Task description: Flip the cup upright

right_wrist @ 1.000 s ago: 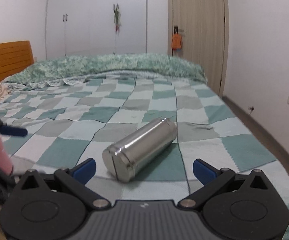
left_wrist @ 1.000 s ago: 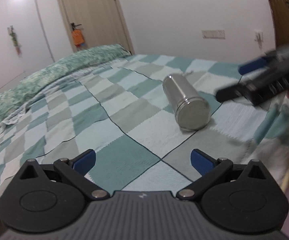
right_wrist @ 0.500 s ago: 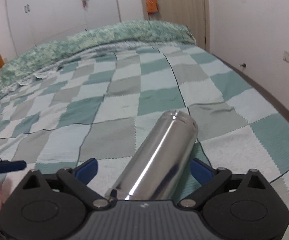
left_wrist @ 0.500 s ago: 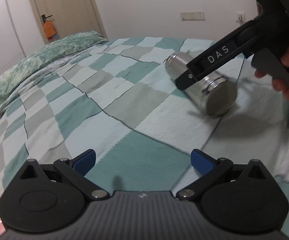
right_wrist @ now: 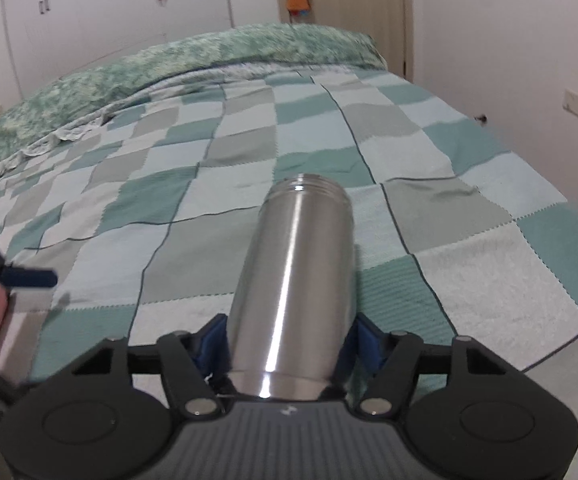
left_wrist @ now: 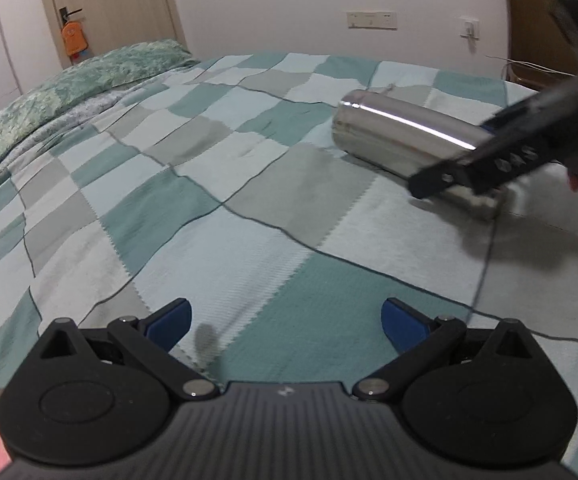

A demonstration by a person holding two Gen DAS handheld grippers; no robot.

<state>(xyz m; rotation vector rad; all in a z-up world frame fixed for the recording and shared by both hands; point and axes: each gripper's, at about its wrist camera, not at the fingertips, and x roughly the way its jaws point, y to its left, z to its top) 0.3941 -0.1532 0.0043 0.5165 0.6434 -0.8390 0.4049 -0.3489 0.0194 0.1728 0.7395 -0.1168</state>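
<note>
A bedroom with pale walls is surrounding a bed whose checked teal, grey and white blanket [right_wrist: 249,200] is serving as the work surface, with a green patterned quilt [right_wrist: 209,56] bunching along its far edge toward 12 o'clock and a door [right_wrist: 341,8] standing beyond it. The steel cup [right_wrist: 297,280] is lying on its side on the blanket, its threaded open mouth pointing to 12 o'clock in the right wrist view and its base end sitting down at 6 o'clock. The right gripper [right_wrist: 291,344] is clasping the cup near that base, its blue pads [right_wrist: 365,340] pressing against the metal on both sides. In the left wrist view the same cup [left_wrist: 401,140] is showing at 2 o'clock, with the right gripper [left_wrist: 485,168] blurring across its near end. The left gripper [left_wrist: 285,322] is hanging over the blanket at 6 o'clock with its fingers spread wide and nothing between them. The grasp looks to be the step in hand, with the tipping up not yet begun. The risk I am judging: smooth polished steel held so close to one end is likely to slip or pivot between the pads as the long body swings, and the soft, yielding blanket is offering a poor footing, so the cup could topple once set on its base.
</note>
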